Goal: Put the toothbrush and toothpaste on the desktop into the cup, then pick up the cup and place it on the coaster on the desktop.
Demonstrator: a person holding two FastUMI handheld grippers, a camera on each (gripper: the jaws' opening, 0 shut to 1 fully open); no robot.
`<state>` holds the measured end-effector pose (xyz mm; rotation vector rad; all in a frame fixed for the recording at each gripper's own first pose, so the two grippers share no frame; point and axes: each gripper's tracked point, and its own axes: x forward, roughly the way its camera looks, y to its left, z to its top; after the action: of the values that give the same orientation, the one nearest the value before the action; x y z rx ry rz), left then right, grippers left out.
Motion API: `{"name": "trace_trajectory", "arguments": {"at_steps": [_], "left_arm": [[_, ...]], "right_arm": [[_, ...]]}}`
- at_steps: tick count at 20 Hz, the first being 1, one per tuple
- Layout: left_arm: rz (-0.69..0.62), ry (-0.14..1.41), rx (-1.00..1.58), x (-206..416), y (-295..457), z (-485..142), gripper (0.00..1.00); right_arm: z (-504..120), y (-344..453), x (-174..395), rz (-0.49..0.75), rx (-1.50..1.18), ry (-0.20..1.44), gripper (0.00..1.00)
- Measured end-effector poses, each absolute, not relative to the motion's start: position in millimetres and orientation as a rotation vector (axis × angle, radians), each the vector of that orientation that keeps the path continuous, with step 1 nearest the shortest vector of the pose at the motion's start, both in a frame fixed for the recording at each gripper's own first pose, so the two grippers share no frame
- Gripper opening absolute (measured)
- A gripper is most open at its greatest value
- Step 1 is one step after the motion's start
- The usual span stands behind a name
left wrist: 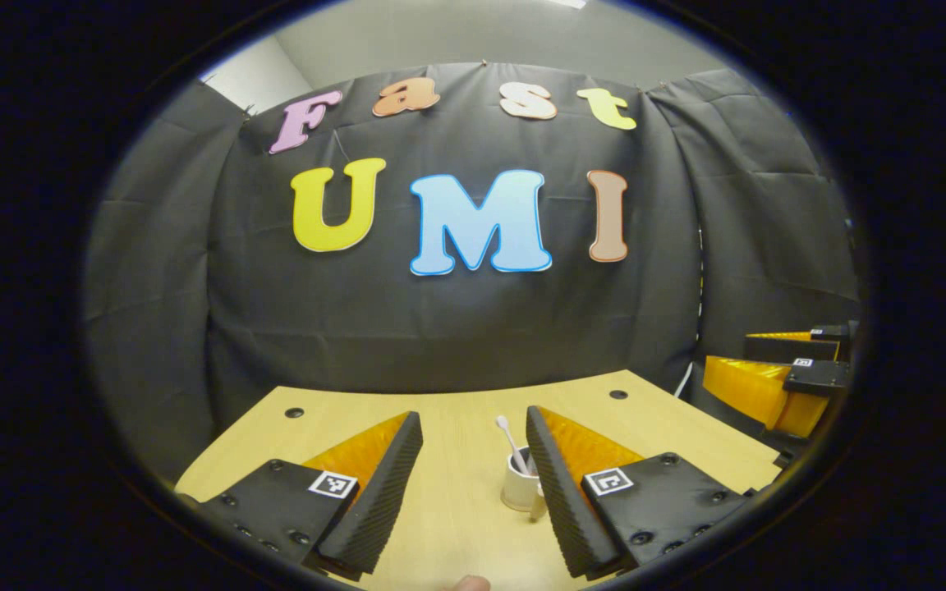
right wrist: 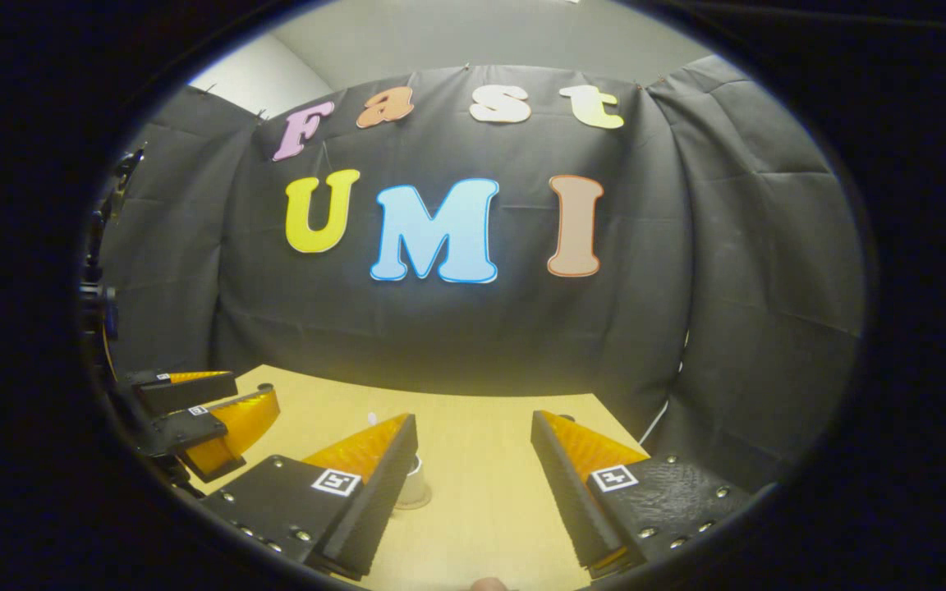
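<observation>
A small white cup (left wrist: pixel 518 486) stands on the wooden desktop (left wrist: pixel 456 509), with a white toothbrush (left wrist: pixel 509 435) leaning out of its top. My left gripper (left wrist: pixel 473 414) is open above the desk; its right finger hides the cup's right side. In the right gripper view the cup (right wrist: pixel 415 486) peeks out behind the left finger of my open right gripper (right wrist: pixel 473 419), and the toothbrush tip (right wrist: pixel 372 419) shows above that finger. A pale ring under the cup may be the coaster; I cannot tell. Both grippers hold nothing.
The right gripper (left wrist: pixel 727 351) hangs past the desk's right edge in the left gripper view. The left gripper (right wrist: pixel 255 387) shows at the far left of the right gripper view. Two dark holes (left wrist: pixel 294 413) (left wrist: pixel 618 394) mark the desk's back corners. Black cloth walls close behind.
</observation>
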<state>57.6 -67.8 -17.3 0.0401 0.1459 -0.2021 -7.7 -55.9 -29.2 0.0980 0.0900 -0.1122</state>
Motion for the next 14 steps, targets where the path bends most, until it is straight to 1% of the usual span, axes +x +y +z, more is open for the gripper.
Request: {"name": "trace_trajectory", "arguments": {"at_steps": [1,2,4,5,9,10,12,13,14], "left_arm": [[-0.199,0.141,0.042,58,-66,-15,0.84],[-0.195,0.131,0.043,56,-64,-12,0.84],[-0.183,0.108,0.049,55,-59,-4,0.87],[-0.176,0.092,0.052,53,-57,0,0.84],[-0.16,0.05,0.056,46,-51,16,0.85],[-0.157,0.045,0.057,45,-50,17,0.84],[-0.149,0.041,0.056,43,-48,19,0.86],[-0.147,0.042,0.05,41,-48,19,0.84],[-0.148,0.045,0.043,39,-50,19,0.86]], "right_arm": [[-27,-54,-9,-0.113,0.095,0.08,0.86],[-23,-54,-7,-0.115,0.091,0.068,0.86],[-14,-53,-7,-0.117,0.086,0.037,0.86],[-12,-53,-8,-0.114,0.085,0.024,0.86],[7,-59,-4,-0.124,0.053,-0.041,0.86],[10,-62,-3,-0.13,0.044,-0.053,0.86],[10,-65,-2,-0.135,0.047,-0.055,0.86],[11,-66,-3,-0.135,0.057,-0.057,0.86],[11,-68,-3,-0.136,0.065,-0.056,0.86]]}}
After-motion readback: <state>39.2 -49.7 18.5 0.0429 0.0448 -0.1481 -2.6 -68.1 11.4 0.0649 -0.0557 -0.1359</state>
